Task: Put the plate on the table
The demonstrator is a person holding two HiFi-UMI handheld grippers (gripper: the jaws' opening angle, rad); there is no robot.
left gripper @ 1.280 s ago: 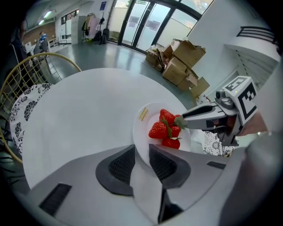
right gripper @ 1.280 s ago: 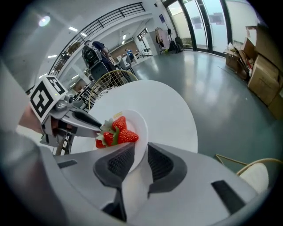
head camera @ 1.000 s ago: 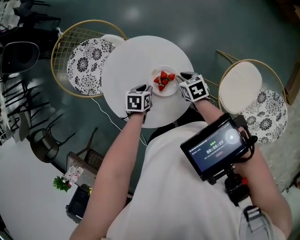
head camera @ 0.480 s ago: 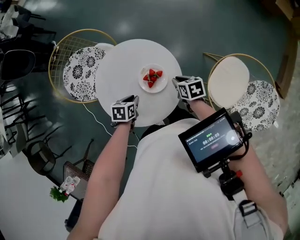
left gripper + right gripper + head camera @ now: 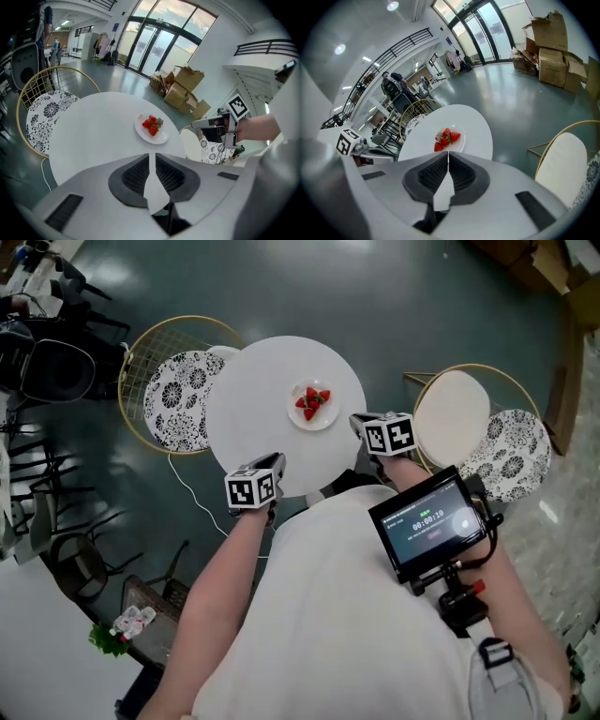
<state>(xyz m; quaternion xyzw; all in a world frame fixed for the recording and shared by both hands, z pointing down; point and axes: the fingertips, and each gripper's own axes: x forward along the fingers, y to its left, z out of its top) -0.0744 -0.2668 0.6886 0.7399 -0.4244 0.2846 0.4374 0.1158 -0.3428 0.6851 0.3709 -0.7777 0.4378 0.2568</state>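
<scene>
A small white plate [image 5: 313, 405] with several strawberries rests on the round white table [image 5: 253, 399], right of its middle. My left gripper [image 5: 278, 463] hovers at the table's near edge, below and left of the plate, shut and holding nothing. Shut and likewise holding nothing, my right gripper [image 5: 359, 421] is at the table's right edge, a short gap from the plate. From the left gripper [image 5: 152, 154] view the plate [image 5: 151, 128] lies ahead on the table [image 5: 89, 129]. Beyond the right gripper [image 5: 448, 153] the plate [image 5: 449, 137] sits apart from the jaws.
Two gold wire chairs flank the table: one with a patterned cushion [image 5: 178, 382] at the left, one with a cream seat [image 5: 452, 416] at the right. Black chairs [image 5: 52, 367] stand far left. Cardboard boxes [image 5: 180, 86] sit by the glass doors. A screen device [image 5: 431, 523] hangs on the person's chest.
Both grippers have drawn back from the plate's sides toward the person. The plate stays on the table, no longer flanked closely.
</scene>
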